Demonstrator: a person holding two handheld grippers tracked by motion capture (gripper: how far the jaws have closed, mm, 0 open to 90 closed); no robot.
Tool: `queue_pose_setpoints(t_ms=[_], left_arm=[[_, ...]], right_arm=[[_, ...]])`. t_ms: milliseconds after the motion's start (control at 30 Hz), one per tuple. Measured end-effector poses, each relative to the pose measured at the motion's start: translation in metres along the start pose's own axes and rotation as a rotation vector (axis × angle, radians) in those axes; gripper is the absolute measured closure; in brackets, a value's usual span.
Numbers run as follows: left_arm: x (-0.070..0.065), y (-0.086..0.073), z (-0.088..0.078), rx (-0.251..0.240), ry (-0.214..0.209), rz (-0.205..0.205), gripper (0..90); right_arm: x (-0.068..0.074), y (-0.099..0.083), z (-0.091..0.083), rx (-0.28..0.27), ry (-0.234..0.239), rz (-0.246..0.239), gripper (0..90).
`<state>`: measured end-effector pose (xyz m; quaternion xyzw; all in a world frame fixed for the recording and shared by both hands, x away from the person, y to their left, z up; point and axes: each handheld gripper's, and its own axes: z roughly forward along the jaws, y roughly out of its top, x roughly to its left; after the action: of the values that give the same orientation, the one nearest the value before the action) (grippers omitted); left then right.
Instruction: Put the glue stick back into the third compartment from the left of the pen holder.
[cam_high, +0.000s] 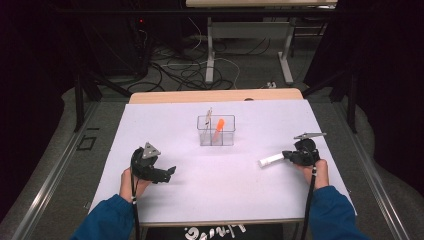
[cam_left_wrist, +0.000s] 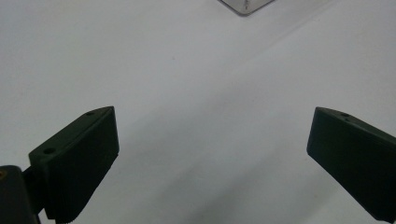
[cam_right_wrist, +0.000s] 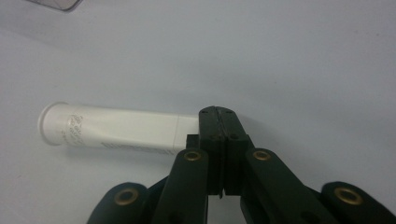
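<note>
On the white table top (cam_high: 165, 200), in the high view, two black two-jaw grippers, each in one hand of a person with blue sleeves (cam_high: 107, 220).

Right gripper (cam_high: 292, 156) at the right side of the table, low over the surface, pointing toward the left of that view. In the right gripper view, jaws (cam_right_wrist: 218, 135) pressed flat together, no gap between the pads. Just beside them, a white plastic tube with a flat round cap and fine grey print (cam_right_wrist: 116, 132), lying on its side on the table, cap end away from the jaws. Tail end of the tube at the left face of the closed jaws, touching or nearly so; not possible to tell which, and not possible to tell if a thin edge of the tube is pinched. In the high view, same tube (cam_high: 271, 160) flat on the table, directly left of the right gripper.

Left gripper (cam_high: 170, 172) at the left side, well apart from the tube. In the left gripper view, jaws wide apart, only bare white table between them, nothing held.

Near the middle of the table, a clear plastic box with compartments (cam_high: 227, 137), with an orange stick-like object (cam_high: 219, 127) leaning inside.
</note>
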<state>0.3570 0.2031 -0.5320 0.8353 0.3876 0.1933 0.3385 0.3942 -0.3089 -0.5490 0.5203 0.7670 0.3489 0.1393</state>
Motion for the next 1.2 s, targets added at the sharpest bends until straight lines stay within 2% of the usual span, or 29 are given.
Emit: queue_pose_setpoints(t_ms=[67,200,300,467,533,633,667,733,867,1033,1133,1167,1200], left_arm=[[0.000,0.000,-0.001,0.004,-0.001,0.001,2.1],[0.000,0.000,-0.001,-0.014,0.004,-0.005,2.1],[0.000,0.000,0.000,0.004,-0.003,-0.002,2.1],[0.000,0.000,-0.001,-0.001,-0.001,0.004,2.1],[0.000,0.000,-0.001,-0.013,0.004,-0.005,2.1],[0.000,0.000,0.000,0.001,-0.003,-0.003,2.1],[0.000,0.001,0.000,0.001,-0.003,0.003,2.1],[0.000,0.001,0.000,-0.001,-0.002,0.005,2.1],[0.000,0.000,-0.001,-0.014,0.004,-0.005,2.1],[0.000,0.001,0.000,0.003,-0.003,0.007,2.1],[-0.001,0.000,0.001,-0.002,-0.004,0.000,2.1],[0.000,0.000,0.000,0.002,-0.005,0.007,2.1],[0.000,0.000,0.000,0.001,-0.003,0.004,2.1]], right_arm=[[0.001,0.000,0.000,0.005,0.010,-0.013,90.0],[0.007,0.001,0.000,0.028,0.019,0.002,90.0],[0.011,0.001,0.000,0.043,0.024,0.002,90.0],[0.014,0.001,-0.001,0.063,0.022,0.001,90.0],[0.015,0.002,-0.001,0.066,0.023,0.001,90.0],[0.018,0.001,-0.002,0.079,0.029,0.000,90.0],[0.018,0.001,-0.002,0.081,0.028,-0.013,90.0],[0.021,0.002,-0.002,0.089,0.032,-0.004,90.0],[0.027,0.002,-0.002,0.102,0.045,-0.016,90.0],[0.036,0.002,0.000,0.116,0.073,-0.018,90.0],[0.041,0.003,0.001,0.126,0.079,-0.045,90.0],[0.043,0.003,0.001,0.124,0.088,-0.034,90.0],[0.044,0.003,0.001,0.134,0.084,-0.057,90.0]])
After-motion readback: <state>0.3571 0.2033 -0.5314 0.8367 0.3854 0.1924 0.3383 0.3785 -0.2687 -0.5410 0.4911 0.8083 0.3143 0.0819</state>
